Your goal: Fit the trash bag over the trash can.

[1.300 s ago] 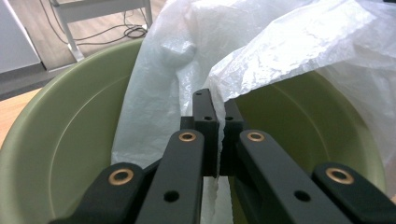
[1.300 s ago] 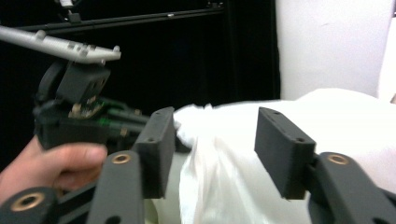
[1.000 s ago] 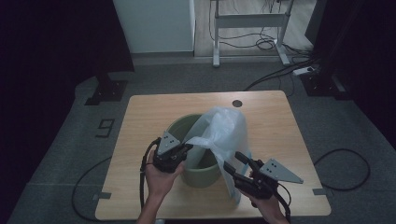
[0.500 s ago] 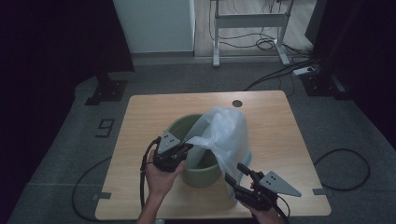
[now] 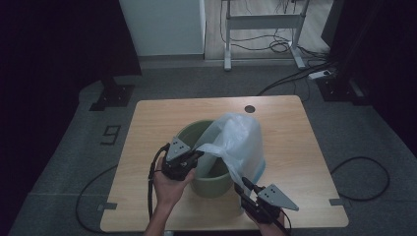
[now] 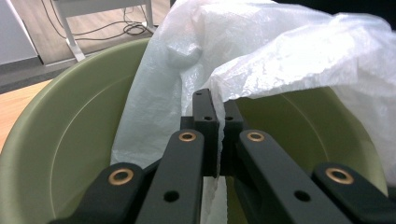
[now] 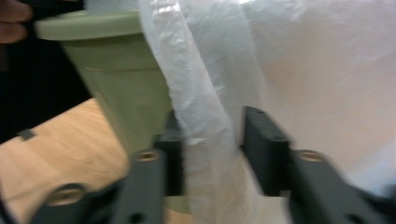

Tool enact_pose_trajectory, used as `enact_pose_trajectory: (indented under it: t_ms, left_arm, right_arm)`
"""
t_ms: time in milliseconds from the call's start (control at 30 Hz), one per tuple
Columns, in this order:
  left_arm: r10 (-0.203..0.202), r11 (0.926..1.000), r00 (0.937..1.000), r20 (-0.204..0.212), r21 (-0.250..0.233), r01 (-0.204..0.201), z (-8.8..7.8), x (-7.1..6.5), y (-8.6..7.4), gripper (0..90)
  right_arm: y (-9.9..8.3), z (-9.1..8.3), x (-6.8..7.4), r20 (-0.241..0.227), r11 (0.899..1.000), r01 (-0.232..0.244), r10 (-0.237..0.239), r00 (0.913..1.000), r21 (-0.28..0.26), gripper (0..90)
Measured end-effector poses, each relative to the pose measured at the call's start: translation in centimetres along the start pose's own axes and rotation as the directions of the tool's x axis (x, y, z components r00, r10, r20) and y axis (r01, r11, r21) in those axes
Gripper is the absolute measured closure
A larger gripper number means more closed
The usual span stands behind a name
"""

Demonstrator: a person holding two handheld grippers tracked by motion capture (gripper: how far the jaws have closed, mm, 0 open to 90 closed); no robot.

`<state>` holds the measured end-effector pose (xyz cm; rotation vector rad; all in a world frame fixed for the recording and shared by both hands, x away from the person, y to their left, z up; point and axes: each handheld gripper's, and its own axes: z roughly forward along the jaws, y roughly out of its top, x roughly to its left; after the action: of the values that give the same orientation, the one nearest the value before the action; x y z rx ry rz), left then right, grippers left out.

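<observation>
At the table's (image 5: 147, 123) near left, the left hand (image 5: 169, 183) holds the left gripper (image 5: 196, 155) level over the green bin's (image 5: 184, 132) rim, its jaws clamped on an edge of the white plastic bag (image 5: 238, 142) draped over the bin. The left gripper view shows the pinch up close. Lower right, the right gripper (image 5: 242, 186) points up at the bag's outer side. The right gripper view shows its jaws apart, just closing, a fold of bag between them, pads not yet pressing.
</observation>
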<state>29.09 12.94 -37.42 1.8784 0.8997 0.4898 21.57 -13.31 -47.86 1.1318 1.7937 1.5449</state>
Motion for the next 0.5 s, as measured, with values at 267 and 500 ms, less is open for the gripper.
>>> enact_pose_trajectory:
  t_ms: [267,500]
  left_arm:
    - [0.018,0.9998,0.9997,0.014,-0.001,-0.018,-0.5,-0.2,0.3,89.8]
    - [0.025,0.9995,0.9995,0.021,0.021,-0.026,-0.8,0.0,-0.2,89.7]
  right_arm:
    - [1.9,-1.0,-2.0,0.104,0.999,0.017,-0.012,0.9945,-0.050,89.0]
    - [5.9,-2.2,-3.7,0.097,0.987,-0.005,0.021,0.9950,-0.163,89.0]
